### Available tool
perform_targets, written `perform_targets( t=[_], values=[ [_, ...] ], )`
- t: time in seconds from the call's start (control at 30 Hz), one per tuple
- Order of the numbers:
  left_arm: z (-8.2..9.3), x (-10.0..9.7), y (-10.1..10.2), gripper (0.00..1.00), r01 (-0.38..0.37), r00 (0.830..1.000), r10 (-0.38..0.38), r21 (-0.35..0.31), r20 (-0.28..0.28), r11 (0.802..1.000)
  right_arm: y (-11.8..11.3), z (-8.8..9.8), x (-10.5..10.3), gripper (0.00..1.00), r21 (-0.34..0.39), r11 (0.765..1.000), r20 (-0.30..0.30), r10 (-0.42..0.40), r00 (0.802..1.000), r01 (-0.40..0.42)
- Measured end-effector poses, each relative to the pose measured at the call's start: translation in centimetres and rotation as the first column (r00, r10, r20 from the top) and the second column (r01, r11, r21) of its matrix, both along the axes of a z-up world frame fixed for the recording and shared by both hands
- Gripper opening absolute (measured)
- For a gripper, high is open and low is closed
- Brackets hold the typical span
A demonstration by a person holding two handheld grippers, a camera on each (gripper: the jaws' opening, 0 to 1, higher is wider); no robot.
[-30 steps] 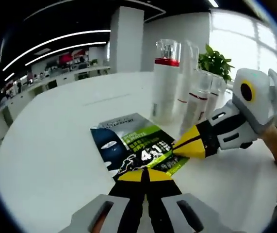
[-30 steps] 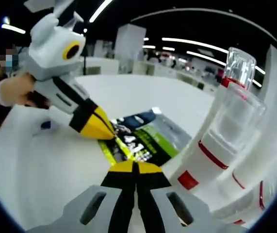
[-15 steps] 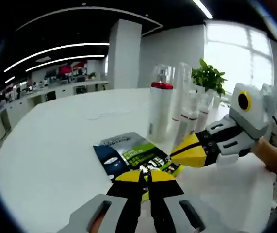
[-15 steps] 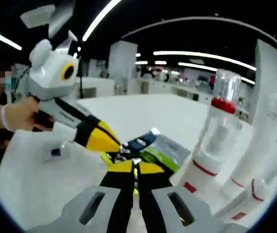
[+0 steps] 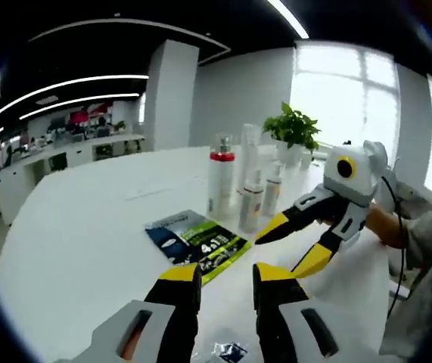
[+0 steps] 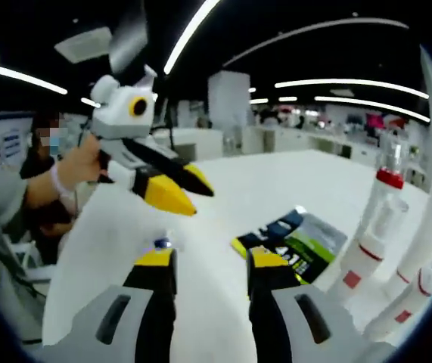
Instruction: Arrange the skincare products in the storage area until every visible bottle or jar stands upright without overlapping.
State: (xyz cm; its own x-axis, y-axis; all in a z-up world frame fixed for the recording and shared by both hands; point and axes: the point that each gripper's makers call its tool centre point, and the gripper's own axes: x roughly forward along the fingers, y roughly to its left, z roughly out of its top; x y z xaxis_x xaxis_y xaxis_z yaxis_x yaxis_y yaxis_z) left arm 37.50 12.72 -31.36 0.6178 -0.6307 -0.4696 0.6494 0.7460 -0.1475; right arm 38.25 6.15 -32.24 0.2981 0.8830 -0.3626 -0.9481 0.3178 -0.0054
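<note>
Several white bottles stand upright in a tight group on the white table point(image 5: 72, 234): a red-capped bottle point(image 5: 219, 178) and smaller ones point(image 5: 252, 206) beside it. In the right gripper view they rise at the right edge point(image 6: 373, 231). A flat green and dark sachet point(image 5: 197, 240) point(image 6: 297, 240) lies on the table in front of them. My left gripper point(image 5: 227, 277) is open and empty, short of the sachet. My right gripper point(image 6: 212, 262) is open and empty too. Each gripper shows in the other's view, open: right point(image 5: 280, 255), left point(image 6: 195, 195).
A potted plant point(image 5: 295, 128) stands behind the bottles. A small scrap of wrapper point(image 5: 227, 350) point(image 6: 161, 243) lies on the table near the jaws. A hand point(image 6: 72, 170) holds the left gripper, and a sleeve point(image 5: 427, 249) is at the right. Office desks stretch behind.
Both grippers were shut at the sachet's edge; now both are open and have drawn back and up. The sachet lies flat on the table.
</note>
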Motion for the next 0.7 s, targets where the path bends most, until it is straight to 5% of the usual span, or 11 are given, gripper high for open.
perform_targets(
  t=[0.17,0.37,0.5,0.57,0.7],
  values=[
    [-0.9,-1.8,1.4,0.56,0.094,0.995,-0.095,0.103,0.001,0.99,-0.9,-0.2,-0.8,0.41,0.049,0.999,-0.073,0.009,0.997,-0.005],
    [-2.2,-3.2,2.2,0.76,0.179,0.983,-0.18,0.304,-0.024,0.936,-1.2,-0.3,-3.0,0.45,0.137,0.988,-0.181,0.092,0.979,-0.067],
    [-3.5,-3.5,2.9,0.84,0.243,0.969,-0.238,0.445,-0.068,0.862,-1.7,-0.9,-4.5,0.43,0.164,0.98,-0.283,0.157,0.946,-0.113],
    [-4.0,-3.0,3.5,0.9,0.228,0.971,-0.231,0.517,-0.06,0.825,-2.0,-0.3,-4.5,0.43,0.19,0.975,-0.276,0.167,0.947,-0.116],
    [-5.5,-2.7,4.5,0.87,0.262,0.964,-0.225,0.628,-0.14,0.733,-2.6,0.1,-4.2,0.41,0.207,0.974,-0.28,0.153,0.948,-0.096]
  ],
)
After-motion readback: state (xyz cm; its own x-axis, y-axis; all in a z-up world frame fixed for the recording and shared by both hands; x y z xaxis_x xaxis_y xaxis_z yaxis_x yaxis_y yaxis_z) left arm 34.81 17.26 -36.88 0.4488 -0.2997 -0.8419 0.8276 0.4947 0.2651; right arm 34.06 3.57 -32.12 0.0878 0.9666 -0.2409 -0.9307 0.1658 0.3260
